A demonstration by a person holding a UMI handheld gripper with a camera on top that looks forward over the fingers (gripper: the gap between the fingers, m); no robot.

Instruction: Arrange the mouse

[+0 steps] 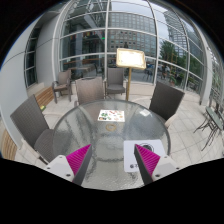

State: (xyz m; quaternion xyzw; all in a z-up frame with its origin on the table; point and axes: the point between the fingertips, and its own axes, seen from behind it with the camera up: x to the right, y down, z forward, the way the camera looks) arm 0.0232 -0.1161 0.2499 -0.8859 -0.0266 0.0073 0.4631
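Mouse isn't anywhere I can make out; the small printed card [111, 114] on my glass table [70, 128], well beyond my fingers, may hide it. Left to right: a chair [30, 122], my gripper [113, 158] spread wide and holding nothing, pink pads [79, 157] showing, another chair [165, 102]. A sign [130, 59] stands behind.

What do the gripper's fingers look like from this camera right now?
The gripper shows two fingers with white outer shells, each with a ribbed magenta pad on its inner face: the left pad and the right pad. They taper towards the tips. No cables, markings or sleeve are in view.
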